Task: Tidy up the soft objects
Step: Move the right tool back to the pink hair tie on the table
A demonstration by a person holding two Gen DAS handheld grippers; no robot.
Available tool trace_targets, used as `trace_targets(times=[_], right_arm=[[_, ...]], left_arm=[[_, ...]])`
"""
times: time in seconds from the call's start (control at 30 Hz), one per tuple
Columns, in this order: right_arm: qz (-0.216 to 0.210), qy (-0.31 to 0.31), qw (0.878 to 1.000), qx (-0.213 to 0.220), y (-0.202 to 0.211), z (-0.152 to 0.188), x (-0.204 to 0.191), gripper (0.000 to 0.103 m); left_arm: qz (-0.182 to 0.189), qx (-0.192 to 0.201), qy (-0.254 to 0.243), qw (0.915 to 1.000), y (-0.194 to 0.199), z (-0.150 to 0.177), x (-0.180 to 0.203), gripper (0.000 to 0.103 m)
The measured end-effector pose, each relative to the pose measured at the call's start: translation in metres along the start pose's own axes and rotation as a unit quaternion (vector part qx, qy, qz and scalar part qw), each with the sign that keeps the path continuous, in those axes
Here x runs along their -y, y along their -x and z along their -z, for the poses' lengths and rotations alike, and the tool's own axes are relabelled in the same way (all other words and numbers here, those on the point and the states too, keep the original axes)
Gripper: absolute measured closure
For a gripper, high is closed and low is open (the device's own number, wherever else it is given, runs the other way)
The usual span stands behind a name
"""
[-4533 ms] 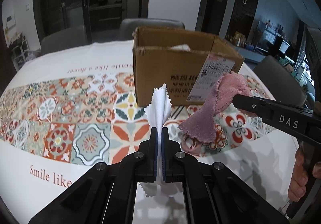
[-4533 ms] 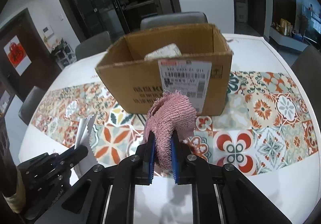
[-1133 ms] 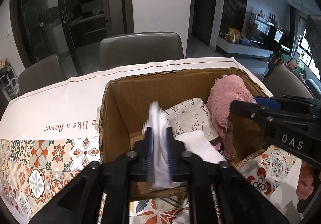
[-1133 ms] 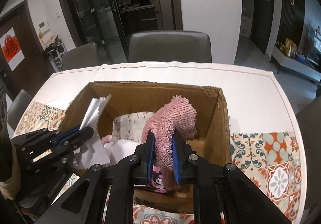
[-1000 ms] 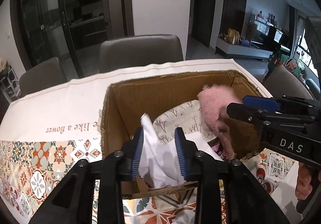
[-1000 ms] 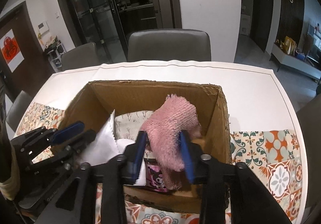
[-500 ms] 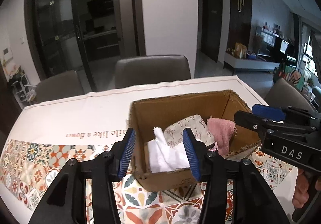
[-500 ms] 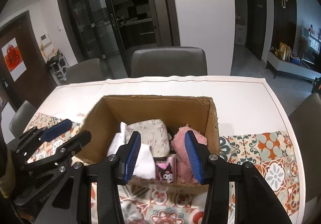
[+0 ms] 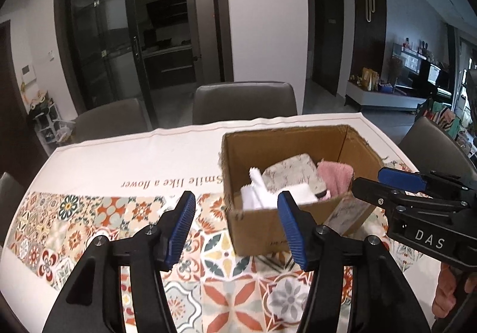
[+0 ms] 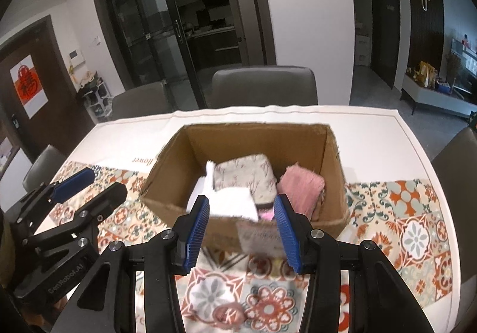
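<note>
- Plainly, the left gripper (image 9: pixel 235 227) hung above the patterned tablecloth (image 9: pixel 89 231) with its jaws wide apart and nothing between them.
- Printed on the cloth's white part I could read "Smile like a flower" (image 9: pixel 173 182).
- The cardboard box (image 10: pixel 334 160) stood ahead, holding a white cloth (image 10: pixel 235 201), a printed pillow (image 10: pixel 247 176) and a pink towel (image 10: pixel 301 188), side by side.
- A shipping label (image 10: pixel 259 236) on the box front was too blurred to read.
- The right gripper (image 10: pixel 241 233) also stood spread and empty; its body read "DAS" (image 9: pixel 429 239).
- I judged the drop-off step finished; next called for seeking any soft item outside the box, though none showed clearly.
</note>
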State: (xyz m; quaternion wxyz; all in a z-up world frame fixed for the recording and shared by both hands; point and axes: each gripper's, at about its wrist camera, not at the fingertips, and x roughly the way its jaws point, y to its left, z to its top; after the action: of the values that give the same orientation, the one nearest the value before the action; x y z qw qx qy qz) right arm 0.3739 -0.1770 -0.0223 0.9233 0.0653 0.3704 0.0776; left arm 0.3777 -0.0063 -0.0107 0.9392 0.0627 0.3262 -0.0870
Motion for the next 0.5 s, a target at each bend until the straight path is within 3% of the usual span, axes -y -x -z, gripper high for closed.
trace_targets(times=[0.5], right_arm=[[-0.009,0.007,0.998,-0.060,-0.016,0.052,-0.015,0.056]], left_arm=[[-0.018,-0.053,0.009,0.9984,0.009,0.053,-0.013,0.044]])
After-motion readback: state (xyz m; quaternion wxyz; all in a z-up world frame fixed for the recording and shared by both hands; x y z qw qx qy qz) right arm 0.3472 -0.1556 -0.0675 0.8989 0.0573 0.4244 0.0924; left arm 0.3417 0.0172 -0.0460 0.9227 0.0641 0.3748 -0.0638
